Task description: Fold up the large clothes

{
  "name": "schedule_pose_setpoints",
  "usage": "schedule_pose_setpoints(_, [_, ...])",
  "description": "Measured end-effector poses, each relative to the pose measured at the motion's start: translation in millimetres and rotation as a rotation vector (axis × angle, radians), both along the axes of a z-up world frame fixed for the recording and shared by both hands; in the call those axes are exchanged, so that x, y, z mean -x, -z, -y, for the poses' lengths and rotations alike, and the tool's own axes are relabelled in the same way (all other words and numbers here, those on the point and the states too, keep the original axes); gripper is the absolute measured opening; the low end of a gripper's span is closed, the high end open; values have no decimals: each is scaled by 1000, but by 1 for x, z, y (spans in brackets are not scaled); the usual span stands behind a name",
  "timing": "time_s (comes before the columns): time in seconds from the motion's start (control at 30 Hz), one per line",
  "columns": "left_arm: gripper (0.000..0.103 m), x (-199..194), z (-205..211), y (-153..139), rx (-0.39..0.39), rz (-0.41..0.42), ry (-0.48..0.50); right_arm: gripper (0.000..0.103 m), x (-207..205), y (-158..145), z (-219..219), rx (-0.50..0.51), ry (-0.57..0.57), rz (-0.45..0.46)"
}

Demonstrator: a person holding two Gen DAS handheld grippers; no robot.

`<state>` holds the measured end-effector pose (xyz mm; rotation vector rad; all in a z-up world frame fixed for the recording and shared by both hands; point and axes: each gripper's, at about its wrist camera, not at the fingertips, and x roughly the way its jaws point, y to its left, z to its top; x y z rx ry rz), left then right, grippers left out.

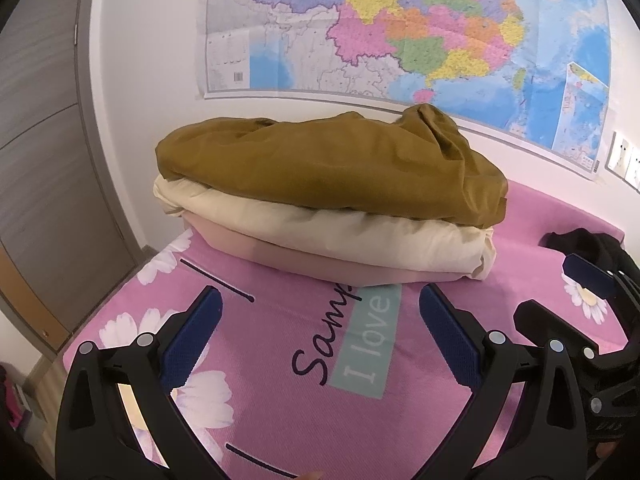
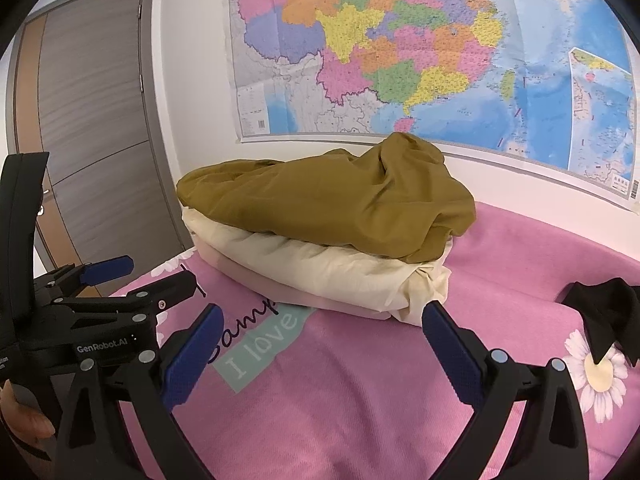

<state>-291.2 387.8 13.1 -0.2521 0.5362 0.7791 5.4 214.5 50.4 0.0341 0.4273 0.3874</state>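
Note:
A stack of folded clothes lies on the pink bed sheet against the wall: an olive-brown garment on top, a cream one under it, a pale pink one at the bottom. The stack also shows in the right wrist view. A black garment lies crumpled at the right, also in the left wrist view. My left gripper is open and empty just short of the stack. My right gripper is open and empty, beside the left one.
A large coloured map hangs on the white wall behind the stack. A grey door stands at the left. The bed's left edge drops to the floor. Wall switches sit at the far right.

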Motion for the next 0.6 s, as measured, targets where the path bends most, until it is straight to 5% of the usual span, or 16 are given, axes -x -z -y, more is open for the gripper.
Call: schedule_pose_setpoints(0.6, [97,3,5,-3,-6,5,2,97,8,-3,0,-2,-6,13])
